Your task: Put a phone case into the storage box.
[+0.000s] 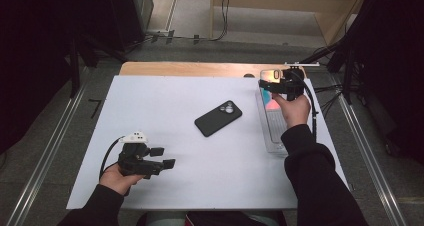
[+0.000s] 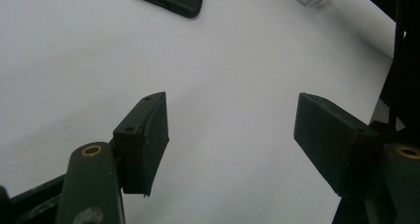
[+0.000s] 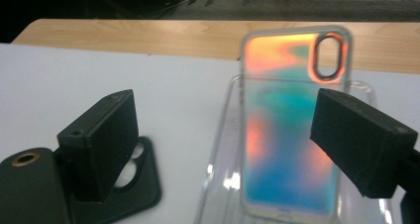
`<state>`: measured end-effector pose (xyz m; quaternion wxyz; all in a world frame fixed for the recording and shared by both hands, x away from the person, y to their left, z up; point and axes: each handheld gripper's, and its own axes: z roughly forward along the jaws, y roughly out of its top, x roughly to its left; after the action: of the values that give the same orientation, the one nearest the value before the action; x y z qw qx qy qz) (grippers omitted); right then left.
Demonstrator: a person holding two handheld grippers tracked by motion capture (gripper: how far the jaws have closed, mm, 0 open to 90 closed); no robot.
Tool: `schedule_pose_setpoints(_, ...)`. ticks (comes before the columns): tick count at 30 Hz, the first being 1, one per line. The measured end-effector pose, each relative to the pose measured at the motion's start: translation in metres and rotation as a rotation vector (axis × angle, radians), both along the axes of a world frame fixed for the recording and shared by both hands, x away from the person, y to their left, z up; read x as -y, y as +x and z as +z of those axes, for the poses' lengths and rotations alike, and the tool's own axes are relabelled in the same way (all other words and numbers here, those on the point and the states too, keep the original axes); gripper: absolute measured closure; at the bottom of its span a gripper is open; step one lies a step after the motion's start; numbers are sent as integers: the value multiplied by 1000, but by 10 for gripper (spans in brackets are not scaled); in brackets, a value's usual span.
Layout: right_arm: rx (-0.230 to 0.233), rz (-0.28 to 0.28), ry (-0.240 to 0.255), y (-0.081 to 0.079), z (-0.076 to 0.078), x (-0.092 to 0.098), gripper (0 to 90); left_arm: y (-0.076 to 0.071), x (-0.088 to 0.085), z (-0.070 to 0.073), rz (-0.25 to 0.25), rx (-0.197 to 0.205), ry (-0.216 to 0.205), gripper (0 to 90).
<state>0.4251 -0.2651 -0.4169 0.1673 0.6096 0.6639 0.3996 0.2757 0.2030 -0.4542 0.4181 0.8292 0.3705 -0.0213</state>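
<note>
Right claw (image 3: 218, 140): jaws spread wide, empty, hovering over the iridescent phone case (image 3: 289, 130). Case lies in a clear plastic tray (image 3: 218, 135) at 3 o'clock on the white tabletop (image 1: 175, 151), long axis 12–6, camera cutout at 12. The jaws straddle its width; whether a pad touches it is unclear.

Left claw (image 2: 230, 135): open, empty, low at 7 o'clock. Black phone (image 1: 218, 118) at centre lies camera-side up, long axis 2–8, lenses toward 2, well apart from both claws.
</note>
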Motion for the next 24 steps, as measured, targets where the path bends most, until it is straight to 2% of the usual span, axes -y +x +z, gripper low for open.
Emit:
schedule_pose_setpoints(3, 9, 52, -1, -10, 2, -7, 99, 3, 0, 0, 0, -5, 3, 297)
schedule_pose_setpoints(7, 22, 119, 23, -24, 2, -14, 99, 5, -1, 1, 2, -7, -2, 278)
schedule_pose_setpoints(10, 24, 162, 15, -34, 2, -19, 99, 7, -1, 2, -4, -5, -5, 278)
schedule_pose_setpoints(14, 31, 202, 54, -48, 0, -22, 117, 10, 0, 2, -14, -5, -5, 278)
schedule_pose_setpoints(18, 23, 245, 66, -59, 2, -27, 117, 12, 1, 3, -20, -8, -12, 277)
schedule_pose_setpoints(24, 29, 321, 45, -79, 1, -32, 130, 14, 3, 3, -31, -6, -18, 277)
